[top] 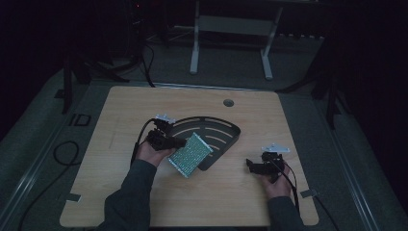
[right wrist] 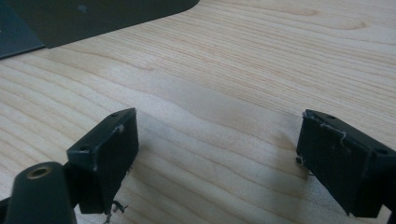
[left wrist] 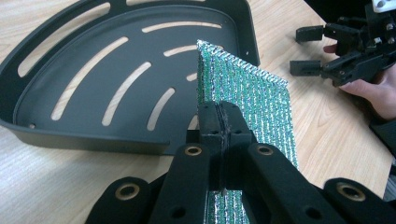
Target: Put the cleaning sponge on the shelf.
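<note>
A glittery green scouring pad point(top: 190, 154) point(left wrist: 254, 100) is held above the table's middle, its far edge over the near rim of a black quarter-round slotted tray point(top: 226, 126) point(left wrist: 84, 88). My left gripper point(top: 179, 142) point(left wrist: 219, 123) is shut on the pad's near edge. My right gripper point(top: 250, 164) point(right wrist: 217, 163) stands open to the right, low over the bare wood, nothing between its jaws; the left gripper view has it at the upper right point(left wrist: 306, 51), held by a hand.
The wooden table point(top: 144, 110) has a round cable hole point(top: 228, 102) at the back. A dark corner of the tray point(right wrist: 93, 18) lies ahead of the right gripper. White frame legs point(top: 195, 43) stand on the floor beyond.
</note>
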Tool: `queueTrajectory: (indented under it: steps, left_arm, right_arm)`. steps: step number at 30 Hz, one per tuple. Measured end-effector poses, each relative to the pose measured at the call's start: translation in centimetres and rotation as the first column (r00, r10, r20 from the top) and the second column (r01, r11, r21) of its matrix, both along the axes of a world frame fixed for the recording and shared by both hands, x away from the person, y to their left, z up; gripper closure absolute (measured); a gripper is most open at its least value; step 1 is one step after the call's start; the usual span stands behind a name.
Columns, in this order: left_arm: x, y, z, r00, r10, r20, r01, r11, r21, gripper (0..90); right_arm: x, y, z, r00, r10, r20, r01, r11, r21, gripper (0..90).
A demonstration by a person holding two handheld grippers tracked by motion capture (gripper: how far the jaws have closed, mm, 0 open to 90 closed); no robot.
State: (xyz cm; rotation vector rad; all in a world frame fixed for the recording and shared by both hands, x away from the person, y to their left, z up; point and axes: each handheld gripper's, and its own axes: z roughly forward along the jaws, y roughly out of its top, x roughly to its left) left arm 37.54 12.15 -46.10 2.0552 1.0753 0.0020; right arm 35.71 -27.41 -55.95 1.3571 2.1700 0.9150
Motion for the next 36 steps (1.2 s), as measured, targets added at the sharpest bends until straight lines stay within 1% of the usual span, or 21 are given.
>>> queueTrajectory:
  steps: [5,11,17,20,21,22,23,24,28,36]
  left_arm:
    - [0.6,-0.5,0.4,0.9998,-0.005,0.019,0.005,1.0000,-0.004,89.9]
    - [1.1,-0.9,0.5,0.9994,0.009,0.033,-0.009,0.9998,-0.015,89.9]
    - [1.5,-1.1,0.4,0.9991,0.015,0.041,-0.015,0.9998,-0.012,89.9]
    - [1.7,-1.4,0.5,0.9984,0.016,0.054,-0.015,0.9998,-0.016,89.8]
    - [1.8,-1.5,0.5,0.9976,0.016,0.068,-0.015,0.9998,-0.015,89.8]
    - [1.8,-1.6,0.5,0.9974,0.014,0.071,-0.013,0.9998,-0.015,89.8]
    - [1.9,-1.7,0.5,0.9967,0.016,0.079,-0.015,0.9997,-0.022,89.9]
    - [1.9,-1.7,0.5,0.9965,0.017,0.082,-0.016,0.9997,-0.019,89.8]
    - [2.2,-2.0,0.2,0.9961,0.030,0.083,-0.028,0.9992,-0.029,89.8]
    - [2.8,-2.4,-0.3,0.9941,0.044,0.100,-0.041,0.9988,-0.025,89.8]
  right_arm:
    - [0.0,0.0,0.0,1.0000,-0.001,-0.001,0.001,1.0000,0.002,12.2]
    - [0.0,0.0,0.0,1.0000,-0.001,-0.001,0.001,1.0000,0.001,12.2]
    - [0.0,0.0,0.0,1.0000,-0.001,-0.001,0.001,1.0000,0.002,12.2]
    - [0.0,0.0,0.0,1.0000,-0.001,-0.001,0.001,1.0000,0.002,12.2]
    - [0.0,0.0,0.0,1.0000,-0.001,-0.001,0.001,1.0000,0.001,12.2]
    - [0.0,0.0,0.0,1.0000,-0.001,-0.001,0.001,1.0000,0.002,12.2]
    - [0.0,0.0,0.0,1.0000,-0.001,-0.002,0.001,1.0000,0.002,12.2]
    - [0.0,0.0,0.0,1.0000,-0.001,-0.001,0.001,1.0000,0.002,12.2]
    - [0.0,0.0,0.0,1.0000,-0.001,-0.002,0.001,1.0000,0.002,12.2]
    - [0.0,0.0,0.0,1.0000,-0.001,-0.001,0.001,1.0000,0.002,12.2]
